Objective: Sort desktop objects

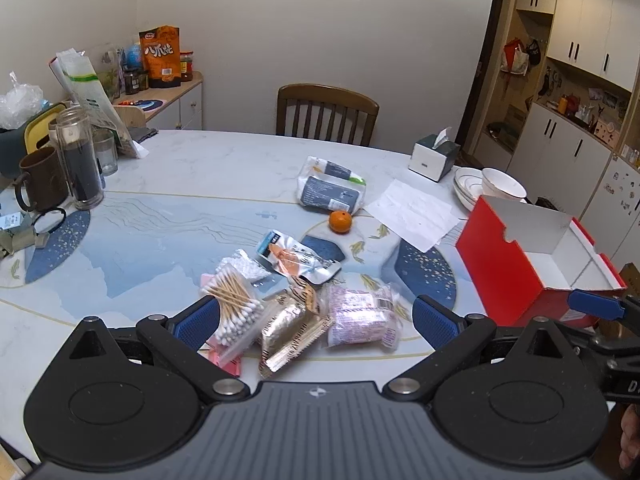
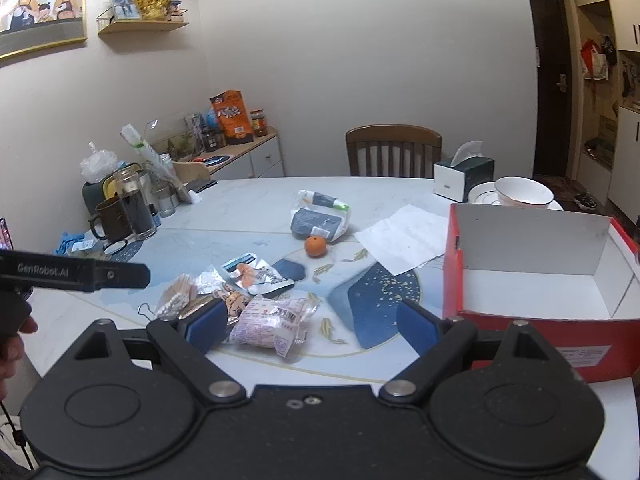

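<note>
The left gripper [image 1: 314, 320] hangs above the near edge of the table [image 1: 168, 168] with its two blue ribbed pads spread wide and nothing between them, and the right gripper [image 2: 312, 326] is likewise fully open and empty, just to its right. Below the left gripper's fingers lies a cluster of five small packets: one clear bag of cotton swabs [image 1: 234, 304] with wooden sticks, one crinkled gold foil snack [image 1: 290, 330], one pink printed pouch [image 1: 362, 316], one silvery packet with an orange picture [image 1: 296, 258], and one flat pink sachet [image 1: 228, 362] (mostly hidden under the swabs). Farther out sit one round orange tangerine [image 1: 340, 221] and one clear bag of grey-labelled packs [image 1: 332, 188], touching it. To the right stands one open red cardboard box [image 2: 540, 276], white inside and empty, with one creased sheet of white paper [image 1: 412, 212] lying left of it.
</note>
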{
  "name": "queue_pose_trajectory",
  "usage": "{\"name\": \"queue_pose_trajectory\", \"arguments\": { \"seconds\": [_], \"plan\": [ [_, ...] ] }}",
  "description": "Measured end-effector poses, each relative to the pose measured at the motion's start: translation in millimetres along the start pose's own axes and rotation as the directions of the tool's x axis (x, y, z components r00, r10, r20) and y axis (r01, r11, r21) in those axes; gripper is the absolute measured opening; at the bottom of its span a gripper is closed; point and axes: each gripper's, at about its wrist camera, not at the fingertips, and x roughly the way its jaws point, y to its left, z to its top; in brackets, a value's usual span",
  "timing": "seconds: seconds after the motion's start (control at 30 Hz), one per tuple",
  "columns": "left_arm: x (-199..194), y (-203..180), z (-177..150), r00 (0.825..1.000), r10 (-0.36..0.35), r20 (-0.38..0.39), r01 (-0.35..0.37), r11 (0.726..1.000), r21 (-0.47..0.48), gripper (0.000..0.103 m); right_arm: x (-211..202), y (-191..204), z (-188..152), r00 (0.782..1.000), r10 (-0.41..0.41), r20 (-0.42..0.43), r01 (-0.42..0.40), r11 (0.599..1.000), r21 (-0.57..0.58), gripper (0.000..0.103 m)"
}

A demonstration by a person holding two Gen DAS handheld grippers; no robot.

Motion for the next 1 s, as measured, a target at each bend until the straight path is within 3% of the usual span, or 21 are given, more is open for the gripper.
{"name": "queue_pose_trajectory", "arguments": {
  "seconds": [0.27,1.0],
  "plan": [
    [20,16,8,1.0,0.002,-0.022,-0.002,1.0,0.027,0.103,16,12,-1,1.0,0.006,-0.025,-0.006,1.0,-0.021,0.091],
    [108,82,21,0.984,0.0,-0.177,0.006,0.999,0.033,0.102,98,46,7,0.991,-0.107,-0.084,0.103,0.994,-0.043,0.091]
  ]
}}
